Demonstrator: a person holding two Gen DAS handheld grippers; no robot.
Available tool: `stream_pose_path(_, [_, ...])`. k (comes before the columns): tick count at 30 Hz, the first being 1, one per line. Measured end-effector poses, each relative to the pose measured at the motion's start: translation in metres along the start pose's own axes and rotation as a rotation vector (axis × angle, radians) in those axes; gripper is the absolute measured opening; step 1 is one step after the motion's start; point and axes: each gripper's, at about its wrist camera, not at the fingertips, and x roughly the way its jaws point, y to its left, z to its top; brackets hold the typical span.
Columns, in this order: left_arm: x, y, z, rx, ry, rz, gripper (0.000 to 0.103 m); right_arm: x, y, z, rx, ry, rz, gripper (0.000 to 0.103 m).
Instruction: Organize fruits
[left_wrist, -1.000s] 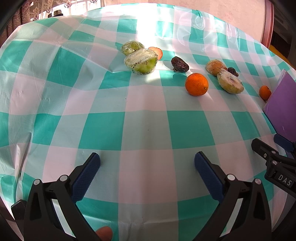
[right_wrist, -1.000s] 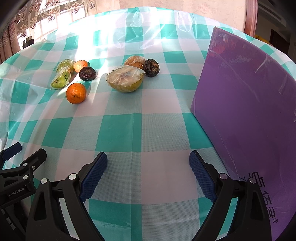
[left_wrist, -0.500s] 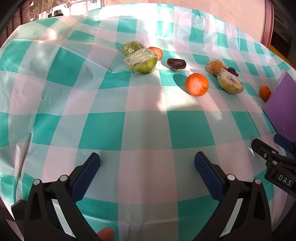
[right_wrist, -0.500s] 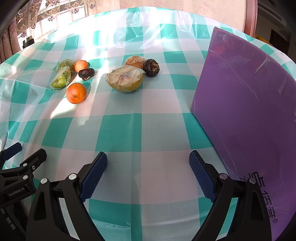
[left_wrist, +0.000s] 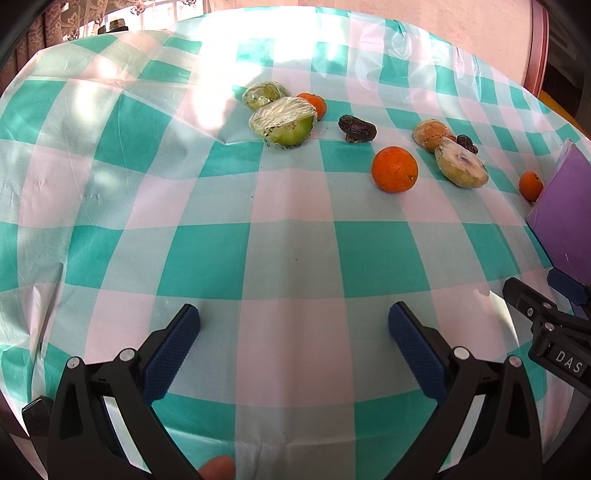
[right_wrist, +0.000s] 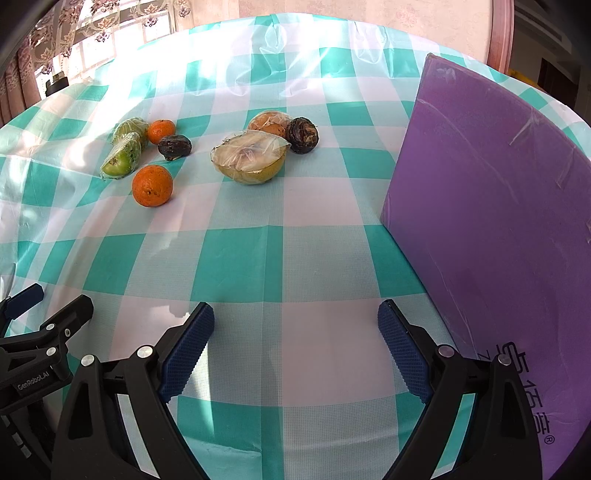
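While nothing is held yet, the left wrist view shows the left gripper (left_wrist: 293, 325) low over the checked tablecloth (left_wrist: 288, 254), its two blue pads wide apart and empty. Far ahead of it the fruits lie loose on the cloth: a wrapped green half (left_wrist: 283, 123) with a second wrapped green piece (left_wrist: 266, 95) and a small orange (left_wrist: 313, 104) behind it, a dark wrinkled fruit (left_wrist: 357, 128) to the right, then a large orange (left_wrist: 394, 169) standing alone. Further right are a wrapped pale half (left_wrist: 461, 168), a wrapped brownish fruit (left_wrist: 432, 134) and another small orange (left_wrist: 530, 185) just beside the purple board (left_wrist: 561, 221). At the right edge a part of the other tool is visible.

From the right wrist view, the right gripper (right_wrist: 295, 332) is also spread open with nothing between the pads, near the table's edge. The purple board stands close on its right. The pale half lies with its cut, wrapped face up, and a second dark fruit (right_wrist: 303, 134) rests beside it.

I judge that the task is only beginning, with a first reach still to be made. The large orange seems the easiest choice, because it has free space around it. It is round and may roll, so the pads should come level on both sides of its middle and close slowly. The wrapped halves are probably slippery; grip them on the body, not on the film.
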Motion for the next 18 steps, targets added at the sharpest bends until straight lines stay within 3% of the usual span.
stream_pose_path(18, [-0.0009, -0.0005, 0.0010, -0.001, 0.002, 0.000, 0.102, 0.0009, -0.0003, -0.0004, 0.000, 0.000, 0.001, 0.087])
